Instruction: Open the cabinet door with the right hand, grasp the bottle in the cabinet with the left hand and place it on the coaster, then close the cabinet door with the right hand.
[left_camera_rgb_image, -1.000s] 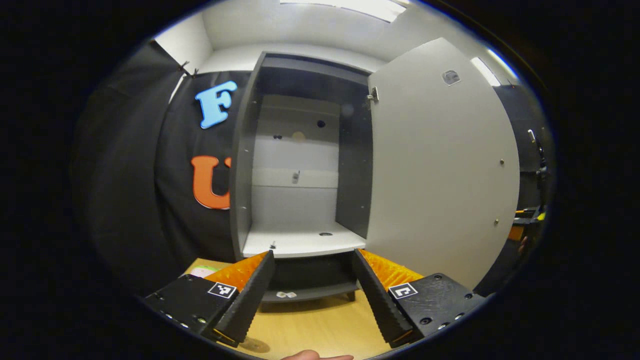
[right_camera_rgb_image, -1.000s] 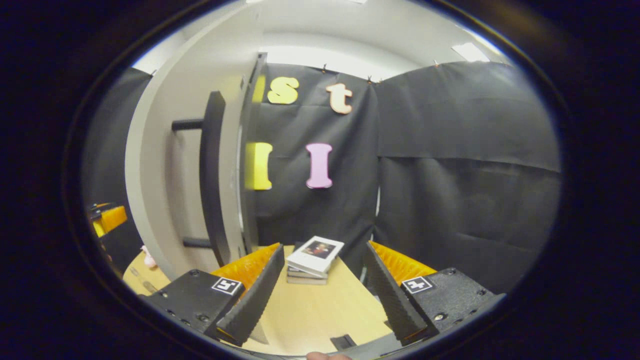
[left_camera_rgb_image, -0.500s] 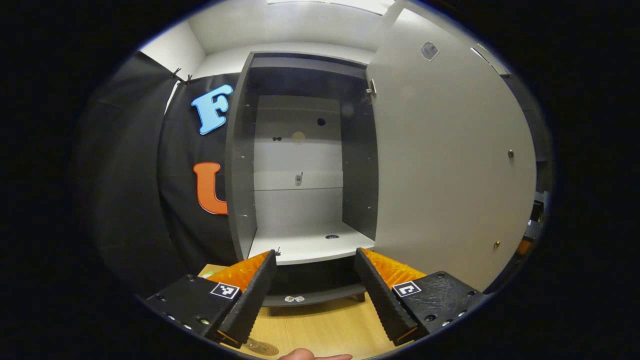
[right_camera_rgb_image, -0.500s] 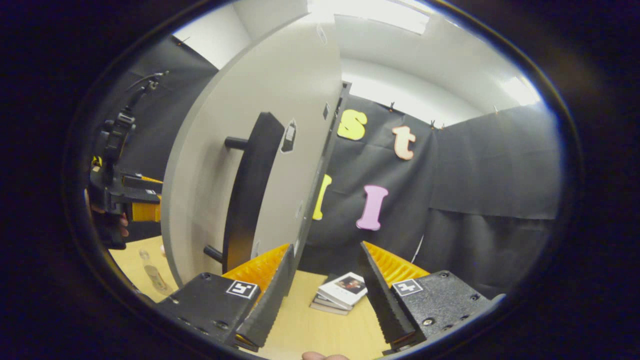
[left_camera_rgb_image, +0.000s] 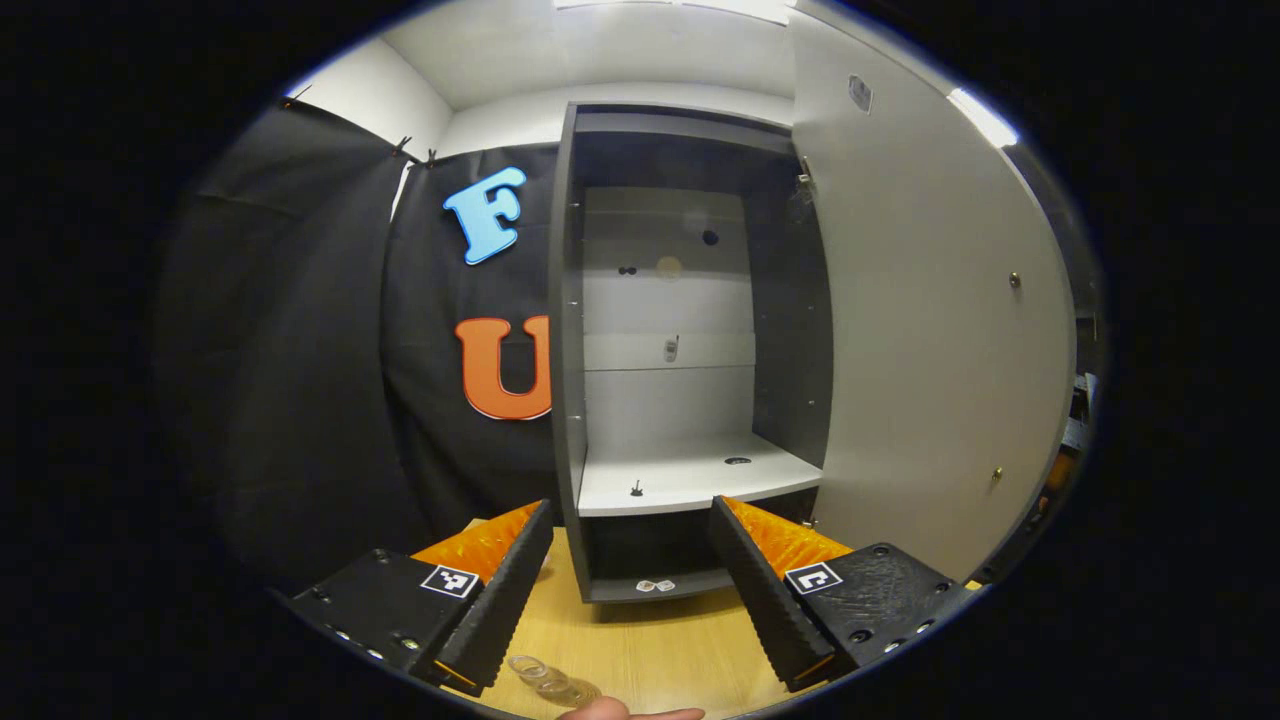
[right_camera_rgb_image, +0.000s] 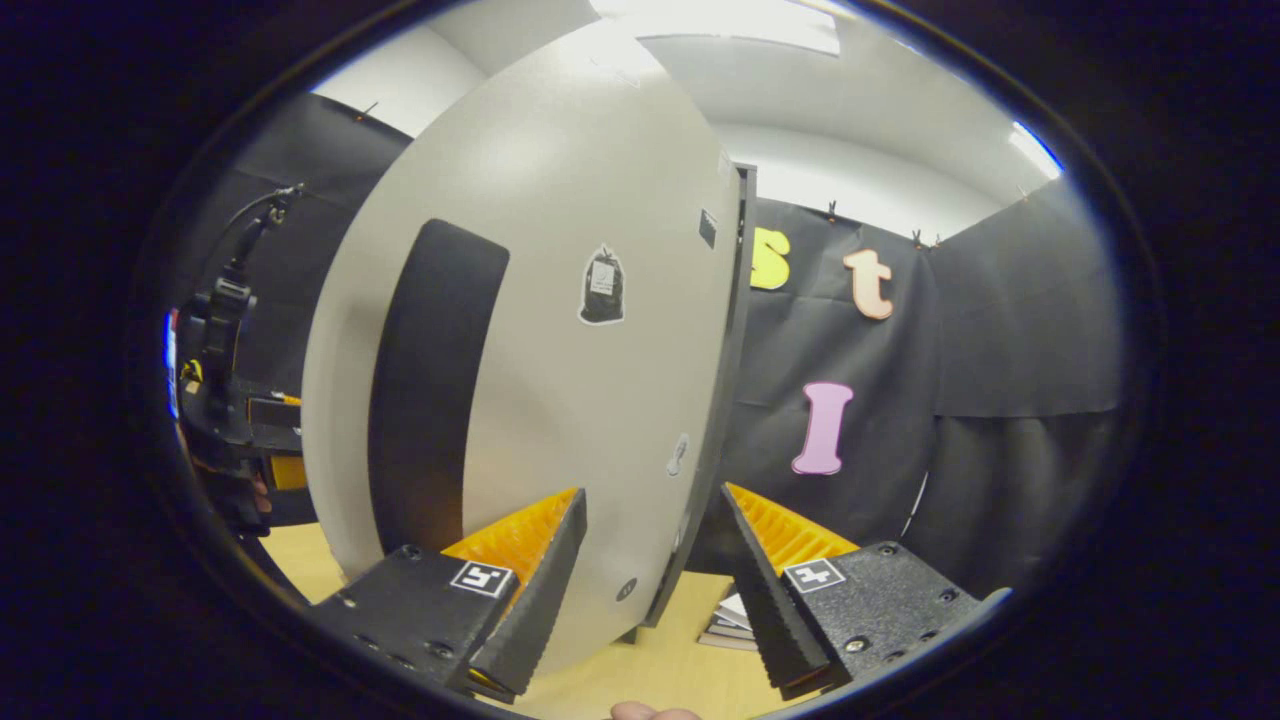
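In the left gripper view, the left claw (left_camera_rgb_image: 628, 585) is held with its fingers spread wide and nothing between them, pointed at the cabinet (left_camera_rgb_image: 570, 330), which stands on the pale wooden table (left_camera_rgb_image: 650, 650). The cabinet door (left_camera_rgb_image: 930, 330) is swung out to the right, so the inside is on show: a white shelf (left_camera_rgb_image: 690, 475) with nothing standing on it but small fittings. At the bottom edge of this view, just in front of the left finger, a clear ribbed object lies low on the table; it may be the bottle (left_camera_rgb_image: 550, 683), though it sits too close to the rim to be sure.

In the right gripper view, the right claw (right_camera_rgb_image: 650, 590) is also open and holds nothing. It faces the outer side of the door (right_camera_rgb_image: 560, 380), with the dark upright door handle (right_camera_rgb_image: 430, 390) just left of its left finger. The door's free edge falls between the two fingers. A stack of books (right_camera_rgb_image: 725, 625) lies on the table beyond.
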